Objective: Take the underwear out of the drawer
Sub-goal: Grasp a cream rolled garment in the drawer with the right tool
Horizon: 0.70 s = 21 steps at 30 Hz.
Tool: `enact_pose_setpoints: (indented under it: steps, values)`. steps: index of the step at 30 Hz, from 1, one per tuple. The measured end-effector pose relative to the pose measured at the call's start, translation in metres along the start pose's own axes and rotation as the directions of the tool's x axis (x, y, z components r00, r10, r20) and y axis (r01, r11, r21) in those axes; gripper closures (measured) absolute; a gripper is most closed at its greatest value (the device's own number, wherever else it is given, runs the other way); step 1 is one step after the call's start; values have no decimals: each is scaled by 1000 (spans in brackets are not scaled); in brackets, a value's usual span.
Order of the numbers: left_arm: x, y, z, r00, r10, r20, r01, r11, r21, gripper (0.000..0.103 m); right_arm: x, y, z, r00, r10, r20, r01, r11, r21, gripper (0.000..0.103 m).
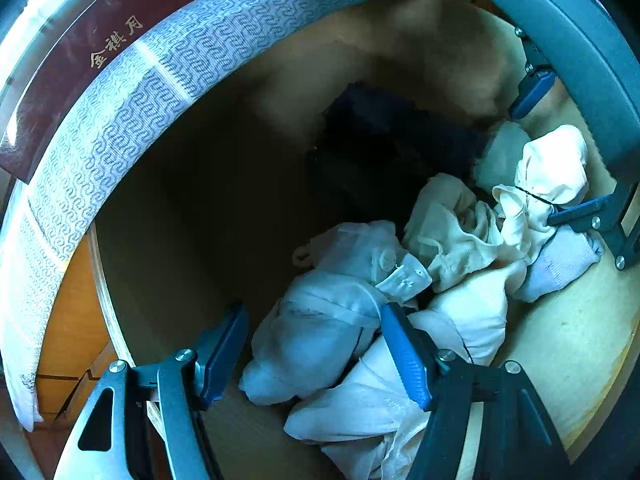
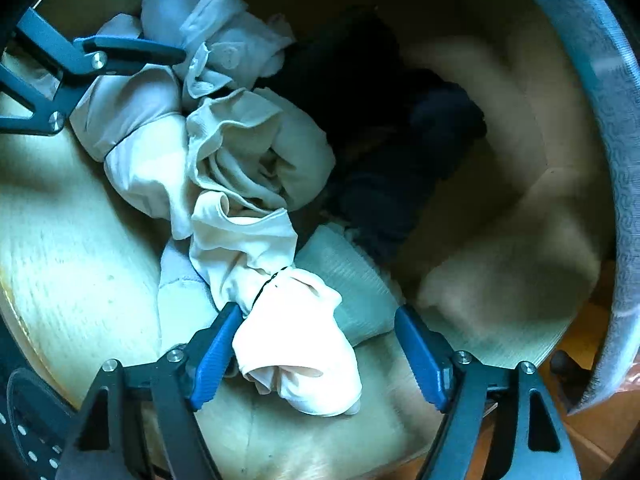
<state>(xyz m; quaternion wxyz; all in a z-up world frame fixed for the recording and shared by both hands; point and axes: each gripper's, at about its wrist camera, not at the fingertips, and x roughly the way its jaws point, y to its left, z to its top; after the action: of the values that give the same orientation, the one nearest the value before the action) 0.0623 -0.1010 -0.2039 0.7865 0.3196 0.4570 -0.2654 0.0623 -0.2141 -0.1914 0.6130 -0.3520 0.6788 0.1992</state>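
Drawer: a pale wooden drawer (image 1: 568, 344) with a bare light floor, seen from above in both wrist views; a grey-white patterned band (image 1: 132, 120) curves over its edge at the upper left of the left wrist view
Underwear: a heap of crumpled white and cream cloth pieces (image 1: 360, 300) lies in the lower middle and right of the left wrist view; a dark navy garment (image 1: 384, 136) sits behind it, toward the centre
Left gripper (image 1: 316, 356): its blue pads stand apart; white cloth lies between them and the right pad touches it, but I see no squeeze; it holds nothing
Right gripper (image 2: 316, 356): jaws apart; a small cream bundle tied with a dark thread (image 2: 296, 344) lies between them; the left pad is just at the cloth, the right pad is clear of it; nothing is held
Progress: all the clothing rests on the drawer floor; no piece is lifted; I judge the task is at the reaching step only
Left to do: close on one piece; lift it over the drawer edge
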Motion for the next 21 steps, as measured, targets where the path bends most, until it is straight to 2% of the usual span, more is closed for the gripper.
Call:
enact_pose_setpoints:
  steps: [1, 2, 3, 5, 10, 14, 16, 18, 19, 21]
  values:
    - [0, 0, 1, 1000, 0, 0, 0, 1000, -1, 33, -1, 1, 0, 999, 36, 6, -36, 999, -5, 45]
    - [1, -1, 1, 1000, 0, 0, 0, 1000, -1, 33, -5, 5, -6, 993, 115, 9, -115, 993, 13, 64]
    - [1, 0, 1, 1000, 1, -1, -1, 1000, 1, 33, -6, 5, -6, 991, 129, 20, -129, 991, 29, 64]
    - [2, -1, -2, 1000, 4, -3, -4, 1000, 5, 33, -8, 9, -9, 995, 89, 45, -90, 996, 22, 64]
    - [3, -8, -1, 1000, 12, -21, -12, 1000, 28, 32, -27, -7, -24, 978, 134, 160, -155, 980, 125, 66]
    - [-1, -5, 6, 999, -42, -1, 42, 999, -3, 33, -49, -26, -37, 957, 120, 265, -177, 963, 202, 66]
    - [-4, 4, 7, 998, -55, 10, 55, 998, -10, 39, -58, -35, -43, 938, 129, 323, -214, 946, 244, 66]
    - [-2, 3, 9, 999, -45, -3, 45, 999, 31, 44, -63, -42, -49, 919, 136, 370, -248, 929, 274, 66]
    - [2, 4, 13, 998, -53, -16, 53, 997, 53, 52, -62, -45, -52, 911, 142, 388, -266, 920, 287, 66]
    - [5, 5, 17, 994, -102, -42, 104, 993, 59, 59, -58, -51, -59, 896, 164, 412, -305, 902, 305, 66]
